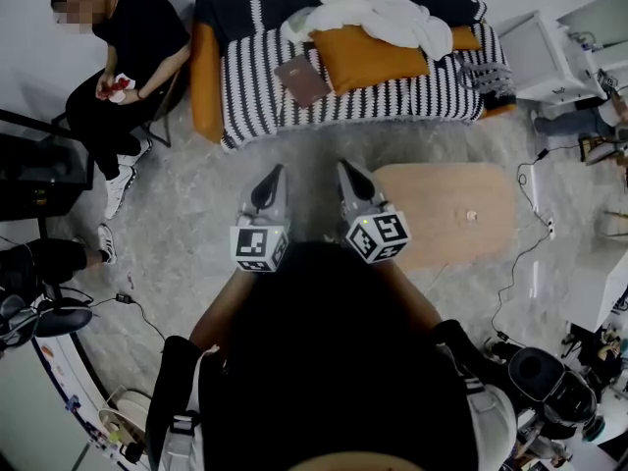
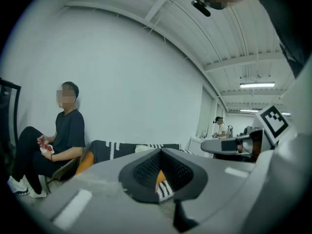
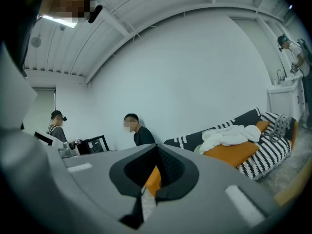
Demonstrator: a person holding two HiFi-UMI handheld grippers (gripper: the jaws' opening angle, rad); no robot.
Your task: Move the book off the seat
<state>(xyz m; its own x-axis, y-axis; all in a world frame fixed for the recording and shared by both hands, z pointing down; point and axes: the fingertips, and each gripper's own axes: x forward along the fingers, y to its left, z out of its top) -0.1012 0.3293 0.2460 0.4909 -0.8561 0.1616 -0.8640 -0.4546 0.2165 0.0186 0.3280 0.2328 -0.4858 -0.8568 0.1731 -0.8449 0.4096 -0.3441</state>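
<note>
The book (image 1: pixel 302 78) lies flat on the striped seat of the sofa (image 1: pixel 392 94), just beside the left end of an orange cushion (image 1: pixel 378 57). A white cloth (image 1: pixel 388 13) is heaped over the cushion's far side, against the sofa's back. Well in front of the sofa, the left gripper (image 1: pixel 280 171) and the right gripper (image 1: pixel 344 165) point toward it side by side. Both pairs of jaws are pressed together with nothing between them. A low wooden counter (image 1: pixel 432 209) stands in front of the sofa's right half and carries one small object (image 1: pixel 471 216). A person (image 1: pixel 132 57) sits just left of the sofa.
</note>
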